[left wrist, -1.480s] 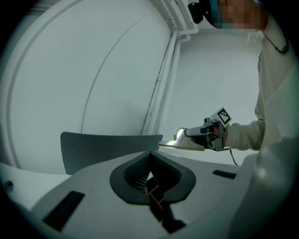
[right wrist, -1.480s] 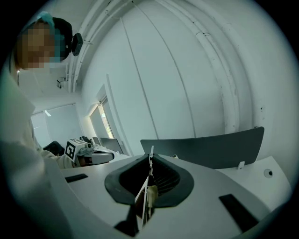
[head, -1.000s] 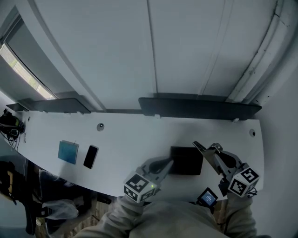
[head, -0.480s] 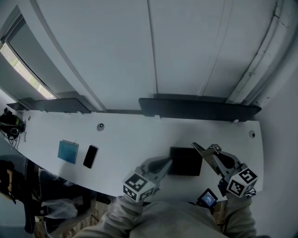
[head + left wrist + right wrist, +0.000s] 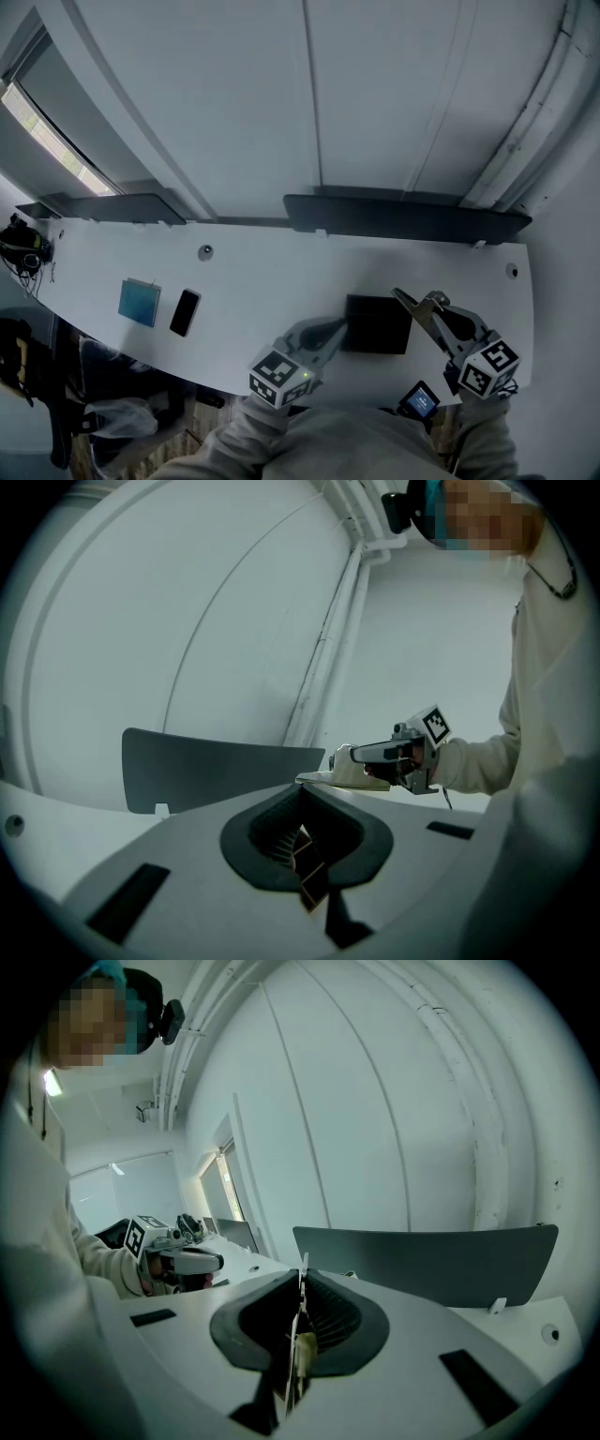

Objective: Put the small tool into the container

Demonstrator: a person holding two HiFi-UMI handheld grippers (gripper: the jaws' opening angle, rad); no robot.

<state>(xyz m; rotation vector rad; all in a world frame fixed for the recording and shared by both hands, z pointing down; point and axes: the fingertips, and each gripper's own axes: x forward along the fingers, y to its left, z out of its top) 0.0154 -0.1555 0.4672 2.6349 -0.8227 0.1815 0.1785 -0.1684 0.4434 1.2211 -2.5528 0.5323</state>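
1. R hand-held gripper (image 5: 401,296): jaws clenched. Its own view shows a thin pale sliver pinched edge-on between them, prob. the small tool (image 5: 300,1349). The tool is thus up in the R jaws, not yet in the container (image 5: 378,323).
2. R tips sit just right of the container's far-right corner and point at it, which looks like a lead-in to the drop.
3. L hand-held gripper (image 5: 339,325): jaws also pressed together. A dark, tan-edged bit shows at the seam; can't tell if it's pad or a held thing.
4. L tips are at the container's left edge, likely to steady the box while the R delivers. Contact is unclear.
5. The container is a flat black box on the near-right part of the table (image 5: 253,281), between the two grippers.
6. The table is white, curved and mostly bare. A phone (image 5: 184,312) and a blue square item (image 5: 139,303) lie well apart to the left. A small screen device (image 5: 418,399) sits at the near edge.
7. Dark divider panels (image 5: 403,217) stand along the far edge, w/ a plain pale wall behind.
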